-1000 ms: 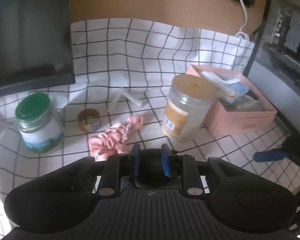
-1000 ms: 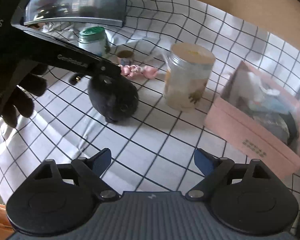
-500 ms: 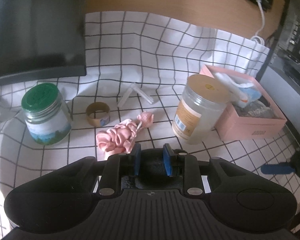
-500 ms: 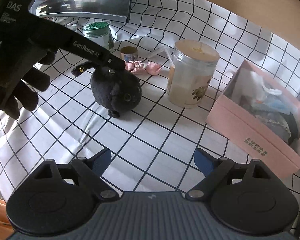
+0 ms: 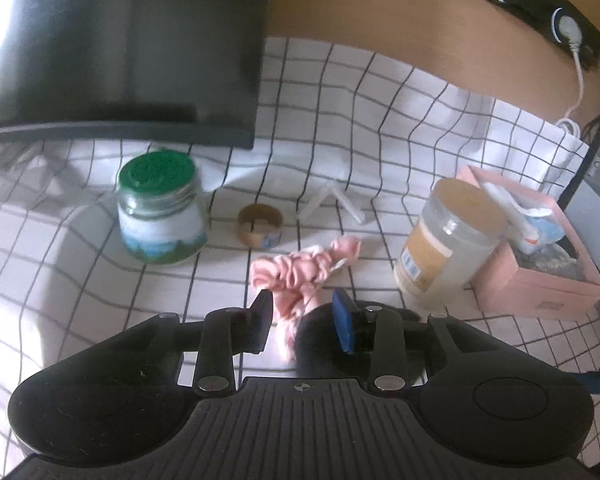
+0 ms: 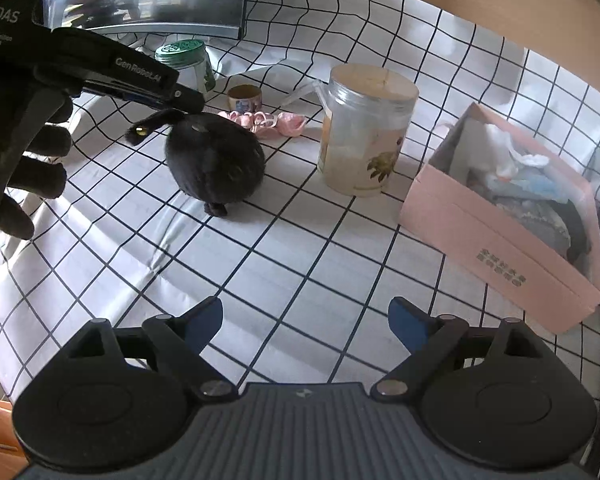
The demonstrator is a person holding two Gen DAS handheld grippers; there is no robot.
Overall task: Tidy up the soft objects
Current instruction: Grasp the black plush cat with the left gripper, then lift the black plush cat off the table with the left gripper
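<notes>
A round black plush toy (image 6: pixel 216 160) sits on the checked cloth (image 6: pixel 300 248). My left gripper (image 6: pixel 180 96), held by a gloved hand, is right above its top. In the left wrist view the plush (image 5: pixel 316 340) lies low between the jaws of the left gripper (image 5: pixel 302 308). The jaws are opening, and a gap shows beside the left pad. A pink scrunchie (image 5: pixel 304 264) lies just beyond the fingertips. My right gripper (image 6: pixel 306 316) hangs open over bare cloth with nothing between its fingers. An open pink box (image 6: pixel 500 216) of soft things stands to the right.
A tall clear jar with a tan lid (image 6: pixel 364 136) stands between the plush and the box. A green-lidded glass jar (image 5: pixel 160 208), a small tape roll (image 5: pixel 260 226) and a clear plastic piece (image 5: pixel 332 204) sit further back. A dark monitor (image 5: pixel 120 40) overhangs the far left.
The left jaws have spread apart and no longer pinch the black plush, which rests on the cloth. The left gripper has rolled somewhat. The right gripper has stayed still.
</notes>
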